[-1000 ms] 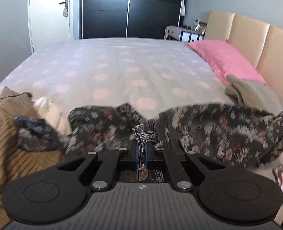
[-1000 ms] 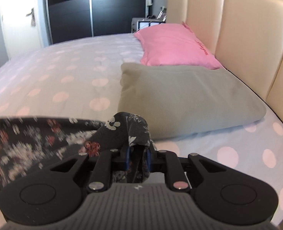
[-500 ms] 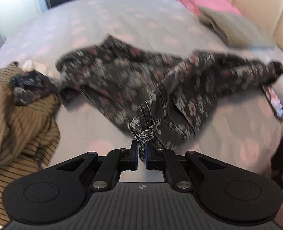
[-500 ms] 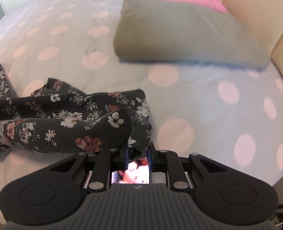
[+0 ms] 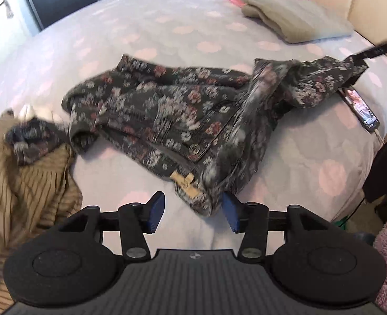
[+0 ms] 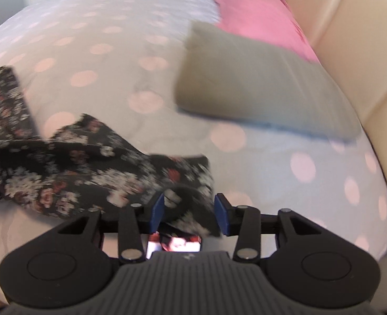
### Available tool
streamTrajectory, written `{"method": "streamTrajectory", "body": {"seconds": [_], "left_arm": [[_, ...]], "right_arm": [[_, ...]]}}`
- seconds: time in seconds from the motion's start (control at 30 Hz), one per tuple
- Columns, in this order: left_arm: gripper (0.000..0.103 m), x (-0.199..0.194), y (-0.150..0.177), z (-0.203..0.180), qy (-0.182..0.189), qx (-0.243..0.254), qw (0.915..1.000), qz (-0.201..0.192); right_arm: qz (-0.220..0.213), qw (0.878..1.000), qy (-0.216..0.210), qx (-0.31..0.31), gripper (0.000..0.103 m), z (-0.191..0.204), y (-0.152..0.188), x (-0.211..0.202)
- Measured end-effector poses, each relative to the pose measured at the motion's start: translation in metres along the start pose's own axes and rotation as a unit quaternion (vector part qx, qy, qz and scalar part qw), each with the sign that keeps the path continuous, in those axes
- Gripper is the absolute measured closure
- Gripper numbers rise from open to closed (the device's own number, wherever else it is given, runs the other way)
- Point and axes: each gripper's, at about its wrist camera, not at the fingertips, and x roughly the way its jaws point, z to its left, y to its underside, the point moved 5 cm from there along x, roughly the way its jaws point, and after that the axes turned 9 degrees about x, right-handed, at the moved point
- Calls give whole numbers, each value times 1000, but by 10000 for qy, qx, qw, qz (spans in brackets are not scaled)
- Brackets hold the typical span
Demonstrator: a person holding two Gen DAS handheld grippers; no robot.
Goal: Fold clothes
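Dark floral trousers [image 5: 172, 115] lie spread across the dotted bedspread [image 5: 167, 26], button and waistband toward me. My left gripper [image 5: 193, 206] hovers at the waistband with its jaws opening; a fold of cloth lies between them, beside the right pad [image 5: 230, 210], and is not pinched. In the right wrist view the trousers' leg end [image 6: 93, 178] lies blurred on the bed. My right gripper [image 6: 189, 208] is over it, jaws opening, with the hem loose between the pads.
A tan striped garment [image 5: 22, 197] and a small dark floral piece [image 5: 30, 136] lie at the left. A grey pillow [image 6: 259, 84] and a pink pillow [image 6: 261, 23] rest by the beige headboard [image 6: 364, 39]. A lit phone [image 5: 362, 107] lies near the bed's edge.
Both grippers have let go of the trousers, their jaws spreading apart. The trousers have dropped from hanging to lying on the bed. Both views have tipped downward.
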Motion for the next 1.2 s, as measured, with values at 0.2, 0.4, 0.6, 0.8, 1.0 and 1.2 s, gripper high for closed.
{"method": "streamTrajectory", "body": {"seconds": [0.2, 0.4, 0.6, 0.8, 1.0, 1.2], "left_arm": [[44, 1, -20, -32, -3, 765, 9967, -255], [48, 33, -20, -93, -60, 1716, 9851, -117], [82, 59, -3, -118, -347, 2410, 9698, 161], [97, 47, -10, -91, -925, 2157, 9719, 149], [97, 29, -22, -19, -1397, 1208, 9820, 391], [97, 14, -9, 54, -2095, 740, 9711, 872]], "right_arm": [[-296, 9930, -308, -1104, 49, 45, -11, -1], [-293, 9822, -339, -1823, 48, 65, -18, 13], [-139, 9839, -164, -1775, 46, 45, -26, 25], [-16, 9850, -23, -1722, 45, 24, -33, 39], [-154, 9927, 16, -1196, 45, 4, -53, 37], [79, 9966, -319, -749, 45, 7, -61, 50]]}}
